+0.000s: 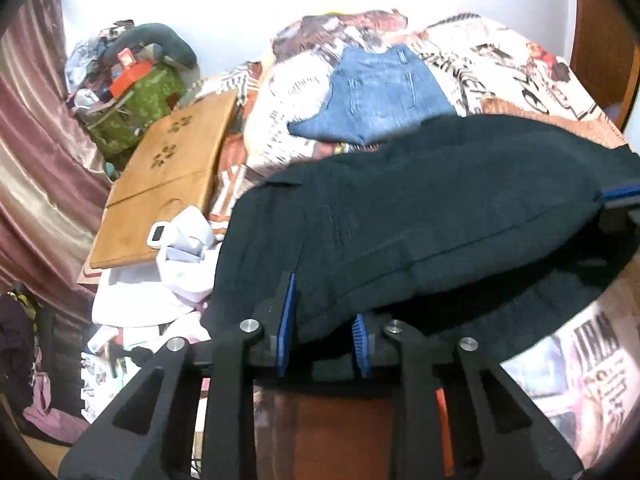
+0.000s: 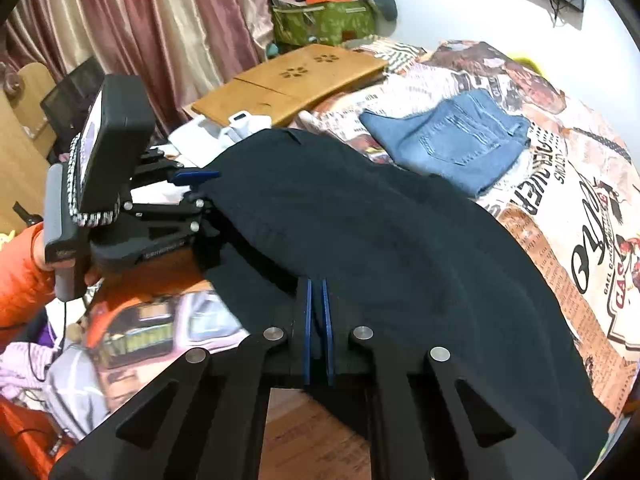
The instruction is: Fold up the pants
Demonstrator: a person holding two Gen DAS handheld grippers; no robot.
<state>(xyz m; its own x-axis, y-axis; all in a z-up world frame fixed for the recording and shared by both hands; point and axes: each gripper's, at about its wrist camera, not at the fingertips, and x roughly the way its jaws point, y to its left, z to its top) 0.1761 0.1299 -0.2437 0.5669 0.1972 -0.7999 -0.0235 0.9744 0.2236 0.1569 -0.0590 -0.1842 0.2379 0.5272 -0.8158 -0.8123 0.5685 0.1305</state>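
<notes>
Left gripper (image 1: 322, 320): blue-padded jaws clamped on edge of black cloth pants (image 1: 420, 216) | Right gripper (image 2: 318, 312): jaws nearly together, pinching same pants | Pants: lifted between both grippers above printed bedspread (image 2: 560, 208), near folded blue denim jeans (image 2: 452, 140)

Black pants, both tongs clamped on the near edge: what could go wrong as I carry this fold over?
1. The right tongs pinch only a thin bit of the black pants edge; it may slip out under tension.
2. The left tongs hold a thicker bunch, so the fold could come out uneven.
3. The folded jeans lie just beyond on the bed; a long sweep could drag across or cover them.
</notes>
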